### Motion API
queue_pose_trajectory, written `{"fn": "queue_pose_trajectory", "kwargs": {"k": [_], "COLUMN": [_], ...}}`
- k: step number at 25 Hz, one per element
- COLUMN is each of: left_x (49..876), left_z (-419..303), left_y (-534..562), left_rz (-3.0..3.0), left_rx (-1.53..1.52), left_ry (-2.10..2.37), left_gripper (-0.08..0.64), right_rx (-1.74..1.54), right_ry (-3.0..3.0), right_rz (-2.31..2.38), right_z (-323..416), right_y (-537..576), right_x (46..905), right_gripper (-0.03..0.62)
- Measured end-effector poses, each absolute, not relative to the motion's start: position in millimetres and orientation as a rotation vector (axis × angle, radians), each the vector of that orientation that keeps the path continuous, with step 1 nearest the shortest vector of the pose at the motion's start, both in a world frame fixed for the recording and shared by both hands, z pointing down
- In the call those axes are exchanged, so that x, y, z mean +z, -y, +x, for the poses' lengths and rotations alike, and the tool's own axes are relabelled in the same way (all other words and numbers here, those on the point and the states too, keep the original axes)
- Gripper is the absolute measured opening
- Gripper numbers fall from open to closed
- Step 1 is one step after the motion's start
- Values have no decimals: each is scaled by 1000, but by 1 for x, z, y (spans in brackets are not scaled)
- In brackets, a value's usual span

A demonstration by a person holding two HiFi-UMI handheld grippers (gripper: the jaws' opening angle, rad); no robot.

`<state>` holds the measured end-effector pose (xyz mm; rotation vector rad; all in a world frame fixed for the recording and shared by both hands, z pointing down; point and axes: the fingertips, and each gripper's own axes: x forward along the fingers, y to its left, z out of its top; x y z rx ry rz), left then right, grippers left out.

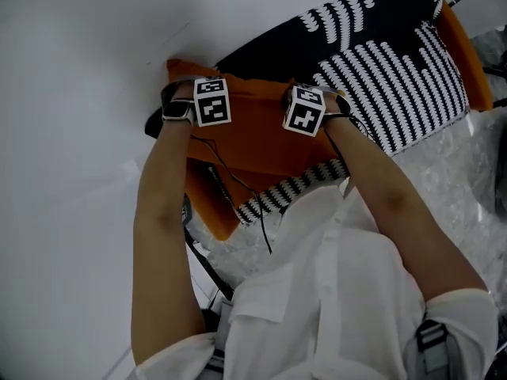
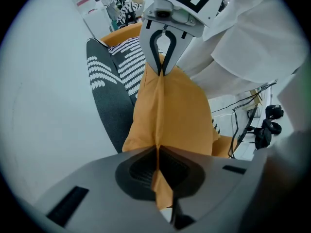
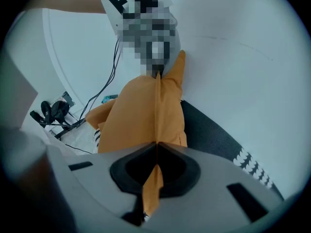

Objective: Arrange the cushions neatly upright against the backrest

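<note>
Pale wall and floor fill the left of the head view. Against them you hold the orange cushion [image 1: 242,145] by its upper edge, just left of the black-and-white striped cushion [image 1: 396,85]. Your left gripper [image 1: 211,101] and right gripper [image 1: 305,109] sit side by side on that edge. The orange cushion's long axis therefore runs from one gripper to the other, and its body hangs below both. Neither hand is nearer to it than the other.

In the left gripper view the jaws are clamped tight on a fold of orange fabric. The seam runs straight away to the right gripper, which pinches the same edge. The striped cushion shows beyond the orange one, up and to the left.

In the right gripper view the jaws are likewise clenched on orange fabric. The cushion stretches away from them, with a dark patterned cushion [image 3: 228,144] just to its right.

The coming move, as I judge it, turns on that shared axis — keep it level between your hands. Then carry the orange cushion toward the striped cushion and stand it on its lower edge beside it. I cannot pick out the backrest itself with certainty.
</note>
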<state>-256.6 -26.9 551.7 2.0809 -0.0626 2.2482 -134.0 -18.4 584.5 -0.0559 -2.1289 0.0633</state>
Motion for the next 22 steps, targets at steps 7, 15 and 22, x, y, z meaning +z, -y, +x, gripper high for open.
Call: {"fn": "queue_pose_trajectory", "kwargs": {"k": [7,15,22], "left_x": [519,478,474], "left_z": [-242,-203,-111], "left_y": [7,2,25], "left_rz": [2078,2105,2170], "left_rx": [2266,2236,2078], "left_ry": [110,204,339], "left_gripper": [20,20,20], "right_rx": [7,-127,-248], "right_ry": [2143,2160,2096], "right_rz": [-90,-32,-5], "right_z": [-118,-77,13], "right_y": [0,15,64], "right_x": [553,502,486], "right_gripper": [14,14,14]}}
